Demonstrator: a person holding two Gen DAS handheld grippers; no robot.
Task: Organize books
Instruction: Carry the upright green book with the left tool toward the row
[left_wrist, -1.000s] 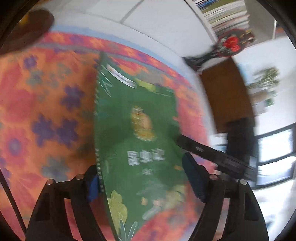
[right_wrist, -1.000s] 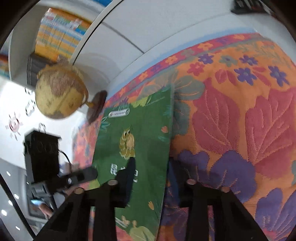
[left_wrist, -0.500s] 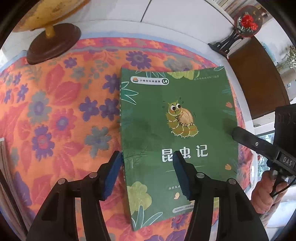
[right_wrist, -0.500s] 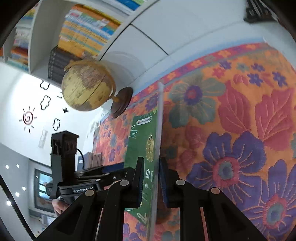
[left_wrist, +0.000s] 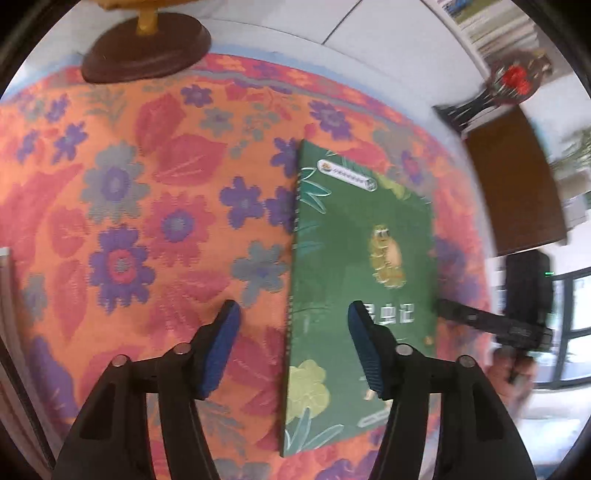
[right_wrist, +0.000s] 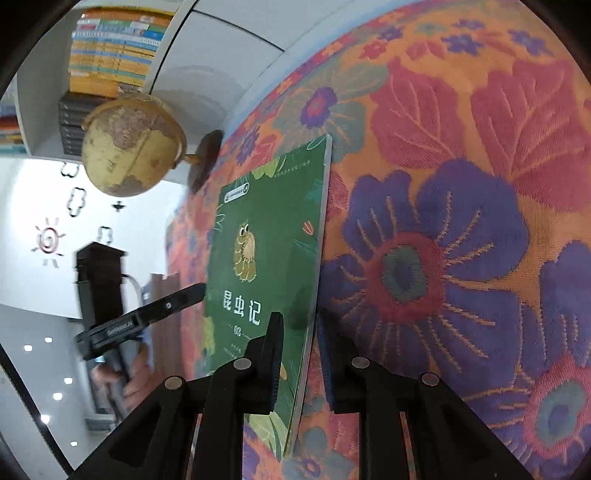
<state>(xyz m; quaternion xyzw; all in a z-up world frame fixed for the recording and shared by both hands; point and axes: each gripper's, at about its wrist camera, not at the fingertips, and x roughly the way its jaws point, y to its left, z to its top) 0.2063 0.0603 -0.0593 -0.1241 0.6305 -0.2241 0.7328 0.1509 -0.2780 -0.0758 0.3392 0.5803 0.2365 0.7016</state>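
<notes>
Right gripper (right_wrist: 299, 354) nearest the lens: fingers pinched on the long free edge of the green book (right_wrist: 266, 258), one finger on the cover, the other behind it. Book tilted up on edge, its spine side toward the flowered tablecloth (right_wrist: 461, 184).

Left gripper (left_wrist: 293, 343) spread wide, holding nothing; blue pads (left_wrist: 221, 343) straddle the book's spine edge, one pad over the cloth, the other over the cover. Cannot tell whether either pad touches the book.

Cover shows a cartoon insect (right_wrist: 244, 254) above white Chinese characters.

Beyond the book's top edge, at the cloth's far border, the dark wooden base (left_wrist: 146, 50) of a tan globe (right_wrist: 131, 146). Behind the globe, a white shelf with stacked books (right_wrist: 114, 48).
</notes>
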